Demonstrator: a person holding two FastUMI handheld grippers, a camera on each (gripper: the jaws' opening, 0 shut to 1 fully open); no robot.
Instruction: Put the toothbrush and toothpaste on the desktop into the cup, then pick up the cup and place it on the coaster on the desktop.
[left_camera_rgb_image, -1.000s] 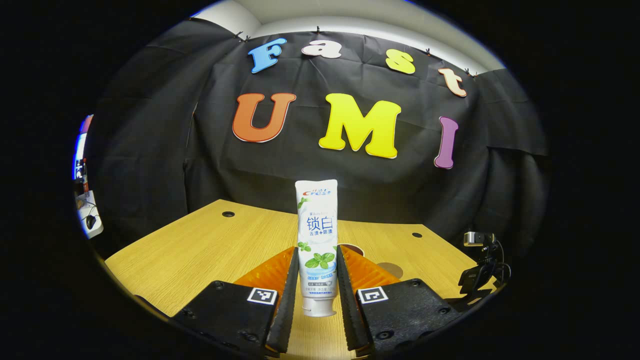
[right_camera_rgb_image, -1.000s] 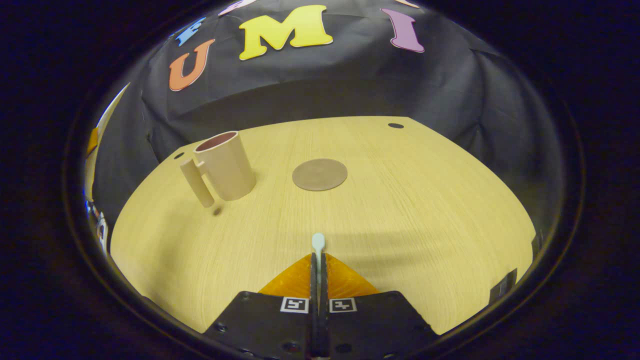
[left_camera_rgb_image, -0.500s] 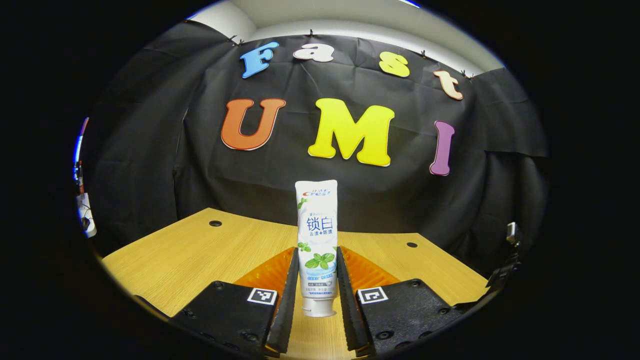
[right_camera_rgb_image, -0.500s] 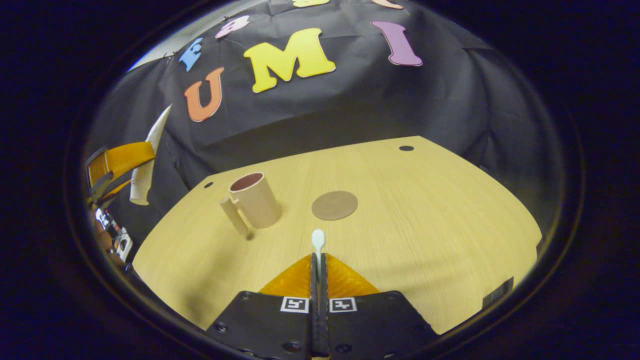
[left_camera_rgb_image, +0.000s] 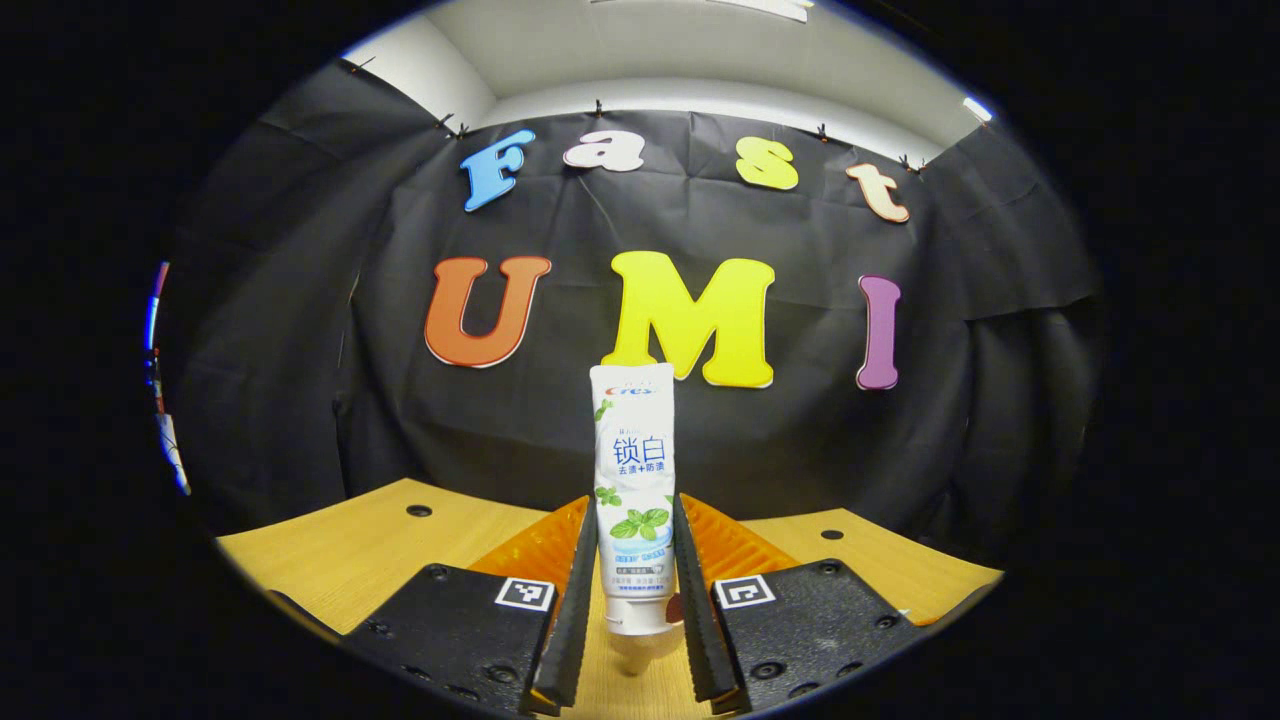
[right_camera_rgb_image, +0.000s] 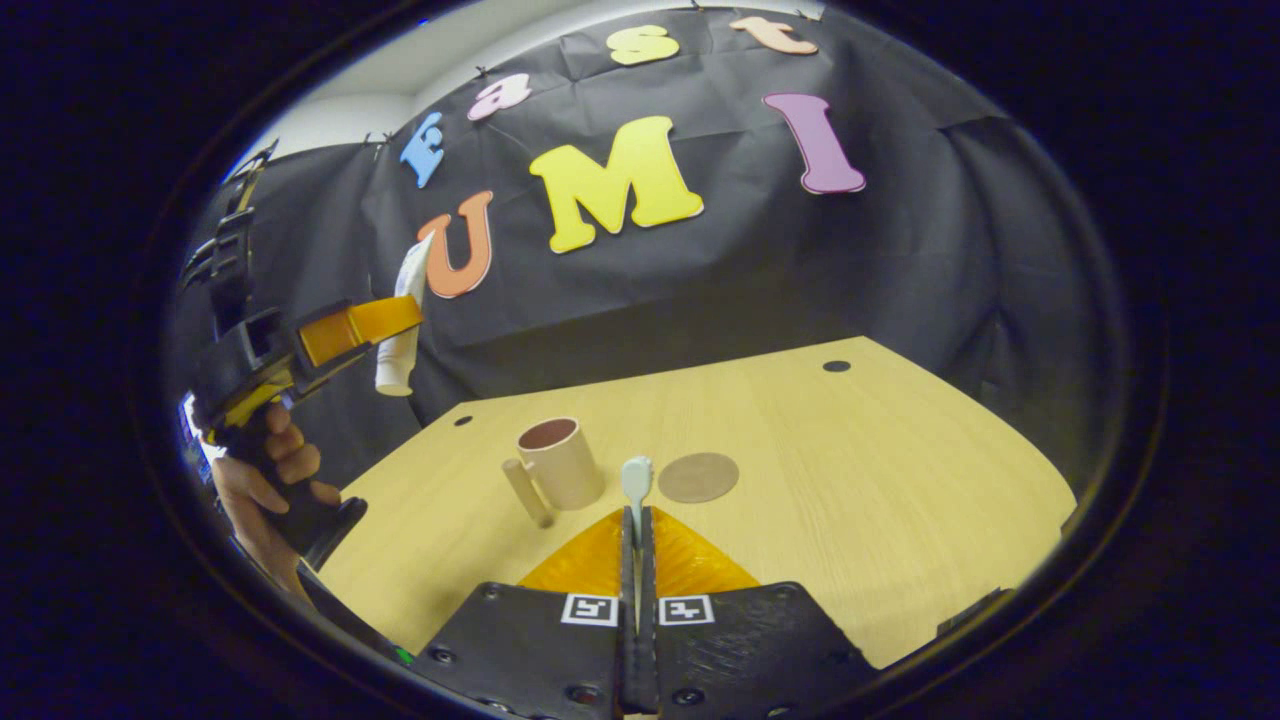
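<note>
Left gripper (left_camera_rgb_image: 636, 560) clamps the toothpaste (left_camera_rgb_image: 634, 470) upright, clear of the desk (right_camera_rgb_image: 850, 480). Right gripper (right_camera_rgb_image: 637, 540) is clenched on the toothbrush (right_camera_rgb_image: 636, 478). Cup (right_camera_rgb_image: 560, 462) stands empty beside the coaster (right_camera_rgb_image: 698, 477), not on it. Loading and placement remain.

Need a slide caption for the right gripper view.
Right gripper grips the toothbrush above the desktop, cup and coaster.

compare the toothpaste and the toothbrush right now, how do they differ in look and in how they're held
The toothpaste is a broad white printed tube, cap down; the toothbrush is thin and pale, end poking past the fingers. The toothpaste sits in the left gripper, the toothbrush in the right gripper. Both are clamped, lifted off the desk.
</note>
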